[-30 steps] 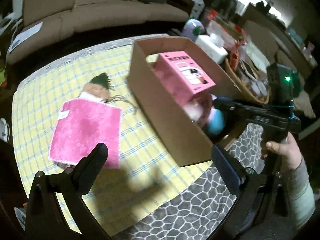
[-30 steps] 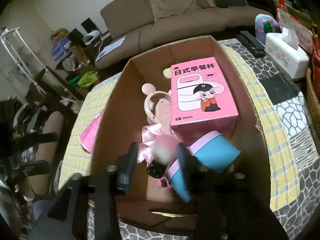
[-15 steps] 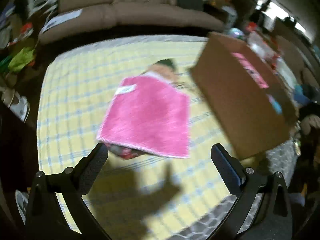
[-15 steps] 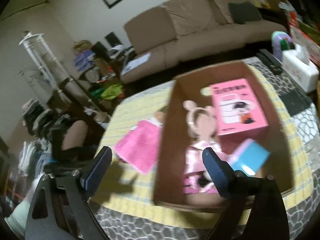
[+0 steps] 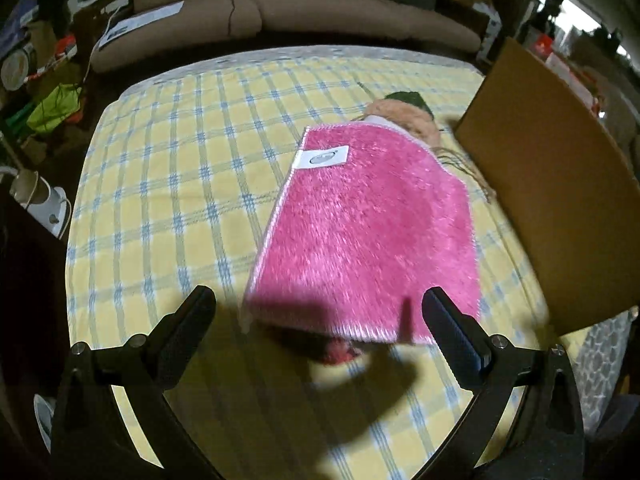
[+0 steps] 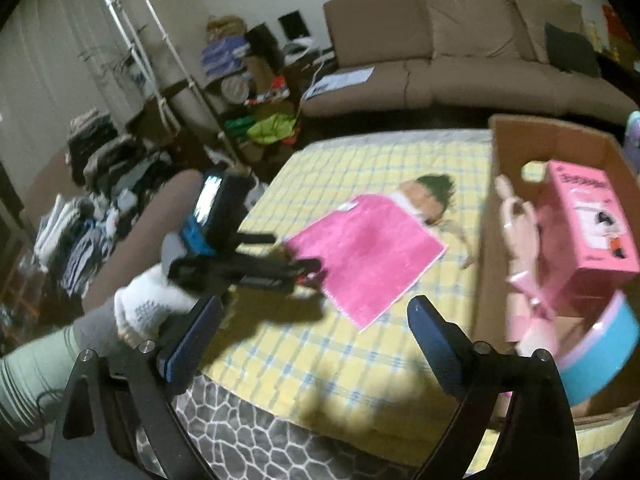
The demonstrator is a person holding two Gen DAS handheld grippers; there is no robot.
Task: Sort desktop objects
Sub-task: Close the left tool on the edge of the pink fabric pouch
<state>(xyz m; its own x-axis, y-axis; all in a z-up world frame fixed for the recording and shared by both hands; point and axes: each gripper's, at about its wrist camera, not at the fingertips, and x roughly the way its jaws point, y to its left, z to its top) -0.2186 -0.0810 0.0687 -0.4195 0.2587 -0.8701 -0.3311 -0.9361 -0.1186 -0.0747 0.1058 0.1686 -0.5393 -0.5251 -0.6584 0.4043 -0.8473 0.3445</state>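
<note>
Left wrist view: the left hand-held gripper (image 5: 318,318) hangs over the near edge of the pink cloth (image 5: 368,228), fingers spread wide and empty, one to each side of that edge. The cloth lies flat on the table (image 5: 168,184), which wears a yellow checked cover, and it overlaps a plush toy (image 5: 404,114) at its far end. Something red peeks out under its near edge. The cardboard box (image 5: 548,200) stands just right of the cloth. In the right wrist view, the right hand-held gripper (image 6: 312,336) is also wide apart and empty, well back from the cloth (image 6: 366,260), with the box (image 6: 494,216) holding a pink carton (image 6: 588,224) and a blue container (image 6: 600,356).
</note>
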